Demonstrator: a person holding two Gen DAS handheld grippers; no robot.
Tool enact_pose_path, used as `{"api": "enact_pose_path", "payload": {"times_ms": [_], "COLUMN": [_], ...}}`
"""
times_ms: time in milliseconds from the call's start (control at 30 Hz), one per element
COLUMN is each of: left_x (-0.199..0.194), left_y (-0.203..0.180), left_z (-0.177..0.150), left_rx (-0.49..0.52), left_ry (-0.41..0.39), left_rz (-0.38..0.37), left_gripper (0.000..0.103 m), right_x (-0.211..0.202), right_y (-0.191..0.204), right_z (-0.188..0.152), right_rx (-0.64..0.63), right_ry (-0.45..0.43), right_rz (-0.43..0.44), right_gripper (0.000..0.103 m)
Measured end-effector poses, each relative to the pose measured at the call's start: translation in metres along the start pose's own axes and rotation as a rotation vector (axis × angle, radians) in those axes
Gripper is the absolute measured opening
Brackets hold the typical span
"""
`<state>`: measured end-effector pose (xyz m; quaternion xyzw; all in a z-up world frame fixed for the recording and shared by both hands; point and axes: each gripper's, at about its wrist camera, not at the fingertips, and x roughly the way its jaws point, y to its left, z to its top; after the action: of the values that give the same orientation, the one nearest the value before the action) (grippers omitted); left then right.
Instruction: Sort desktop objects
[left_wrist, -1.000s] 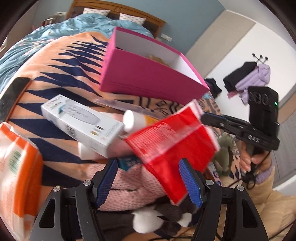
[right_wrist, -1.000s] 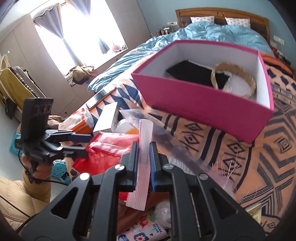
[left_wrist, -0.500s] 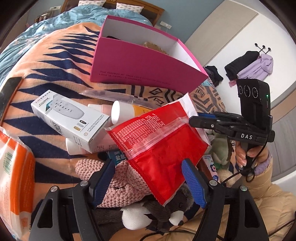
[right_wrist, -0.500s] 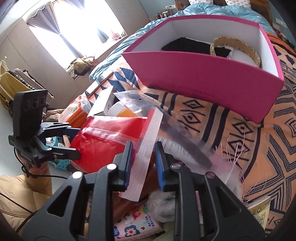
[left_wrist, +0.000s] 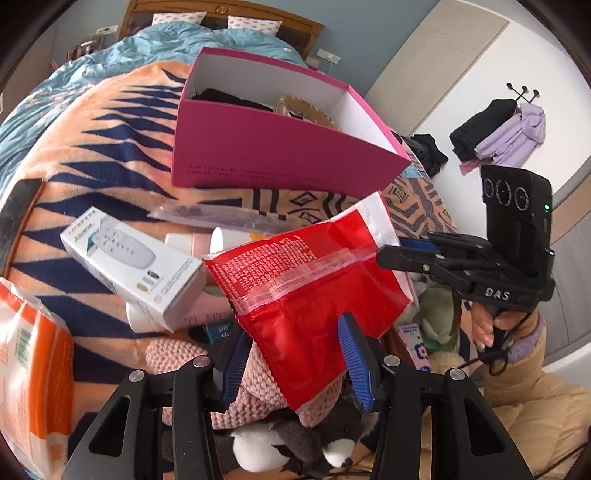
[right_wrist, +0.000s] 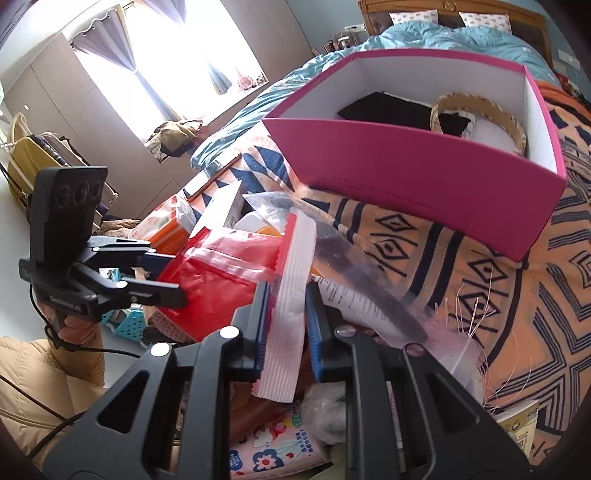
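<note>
The left gripper (left_wrist: 295, 363) sits low at the near edge of the pile, its jaws closing with the lower corner of the red bag (left_wrist: 310, 295) between the blue pads; a gap shows on each side of the film, so the pads do not yet press it. The right gripper (right_wrist: 284, 325) comes in from the opposite side and has the bag's white crimped seal strip (right_wrist: 291, 295) between its pads, its jaws closing as well; whether they truly bite the strip I cannot tell, though the bag hangs lifted off the clutter and nothing else seems to carry it. The bag's long axis runs roughly from the left gripper's corner up and across to the seal end at the right gripper, so the two tools stand at its opposite ends, with the left one nearer the loose bottom. Beyond the bag lies the pink box (left_wrist: 280, 147), open at the top, straight ahead of both grippers and a little higher on the blanket (left_wrist: 92, 147). The path to it passes over a white carton (left_wrist: 136, 266), a bottle (left_wrist: 218, 240) and a clear sleeve (left_wrist: 221, 218). The box's near wall is the edge to clear, I judge; inside, a black item (right_wrist: 388, 110) and a woven ring (right_wrist: 480, 114) leave bare floor at the near left.
</note>
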<state>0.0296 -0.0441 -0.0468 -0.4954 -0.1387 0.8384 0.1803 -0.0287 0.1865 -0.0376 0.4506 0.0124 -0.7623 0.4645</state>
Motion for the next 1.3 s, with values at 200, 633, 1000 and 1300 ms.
{"api": "enact_pose_path", "payload": {"times_ms": [200, 633, 1000, 1300], "left_x": [0.003, -0.003, -0.010, -0.014], "left_y": [-0.012, -0.020, -0.027, -0.032], "left_z": [0.008, 0.039, 0.059, 0.074], "left_rx": [0.050, 0.120, 0.154, 0.180], "left_ry": [-0.026, -0.111, -0.146, -0.174], "left_rz": [0.054, 0.139, 0.171, 0.197], "left_gripper": [0.043, 0.038, 0.038, 0.038], "right_x": [-0.007, -0.016, -0.026, -0.036], "right_y": [0.001, 0.005, 0.008, 0.009], "right_z": [0.001, 0.015, 0.032, 0.048], "right_rx": [-0.002, -0.030, -0.058, -0.073], "right_ry": [-0.033, -0.102, -0.147, -0.187], "right_rz": [-0.015, -0.058, -0.096, -0.112], "right_gripper": [0.021, 0.020, 0.020, 0.020]}}
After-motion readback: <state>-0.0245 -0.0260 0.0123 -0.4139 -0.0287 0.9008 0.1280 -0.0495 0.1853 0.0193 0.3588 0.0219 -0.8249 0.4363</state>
